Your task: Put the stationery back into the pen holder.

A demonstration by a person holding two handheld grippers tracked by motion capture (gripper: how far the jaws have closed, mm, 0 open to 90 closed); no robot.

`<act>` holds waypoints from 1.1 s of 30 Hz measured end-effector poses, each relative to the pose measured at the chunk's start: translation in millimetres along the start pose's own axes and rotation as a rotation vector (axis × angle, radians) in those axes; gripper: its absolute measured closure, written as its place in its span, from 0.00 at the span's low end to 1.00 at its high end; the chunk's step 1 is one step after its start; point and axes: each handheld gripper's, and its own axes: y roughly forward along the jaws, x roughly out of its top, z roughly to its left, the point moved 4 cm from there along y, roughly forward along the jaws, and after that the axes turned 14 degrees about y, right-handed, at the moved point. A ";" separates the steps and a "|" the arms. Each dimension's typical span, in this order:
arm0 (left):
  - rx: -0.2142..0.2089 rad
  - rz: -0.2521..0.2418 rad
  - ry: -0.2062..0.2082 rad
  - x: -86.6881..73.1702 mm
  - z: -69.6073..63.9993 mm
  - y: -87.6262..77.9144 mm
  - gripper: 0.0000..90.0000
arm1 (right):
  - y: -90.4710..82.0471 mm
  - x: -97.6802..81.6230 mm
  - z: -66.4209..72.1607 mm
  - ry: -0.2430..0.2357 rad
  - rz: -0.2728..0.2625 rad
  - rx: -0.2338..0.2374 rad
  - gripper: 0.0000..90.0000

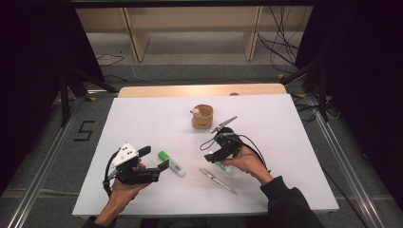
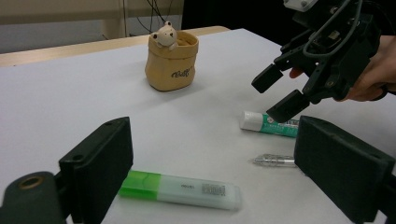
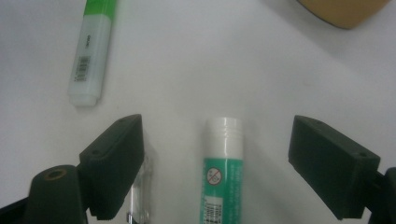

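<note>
Both claws (image 1: 154, 159) (image 1: 212, 159) wide open

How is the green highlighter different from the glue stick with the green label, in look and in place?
The green highlighter is flat-sided with a bright green cap; the glue stick is round with a white end. The highlighter lies in front of the left tool, while the glue stick lies between the open jaws of the right tool, untouched. Both lie flat on the white table.
</note>
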 end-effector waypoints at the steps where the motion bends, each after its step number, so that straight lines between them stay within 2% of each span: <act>1: 0.001 0.000 0.000 -0.1 0.0 -0.2 0.13 | 1.4 0.0 0.7 0.001 0.004 -0.003 0.22; 7: -0.003 0.003 0.002 0.5 -0.8 2.7 0.13 | 5.8 -2.1 1.1 -0.015 0.044 0.000 0.23; 15: -0.009 0.003 0.009 0.6 -1.7 1.4 0.13 | 11.2 -2.4 -2.9 -0.004 0.077 -0.009 0.29; 20: -0.009 0.000 0.016 1.1 -2.7 1.6 0.13 | 16.9 -4.0 -3.1 -0.004 0.111 -0.035 0.35; 28: -0.015 -0.001 0.023 1.4 -2.6 0.5 0.13 | 21.2 -4.0 -2.9 0.000 0.132 -0.054 0.50; 33: -0.016 0.001 0.023 1.2 -3.7 1.8 0.13 | 25.4 -4.3 -4.0 -0.006 0.150 -0.067 0.55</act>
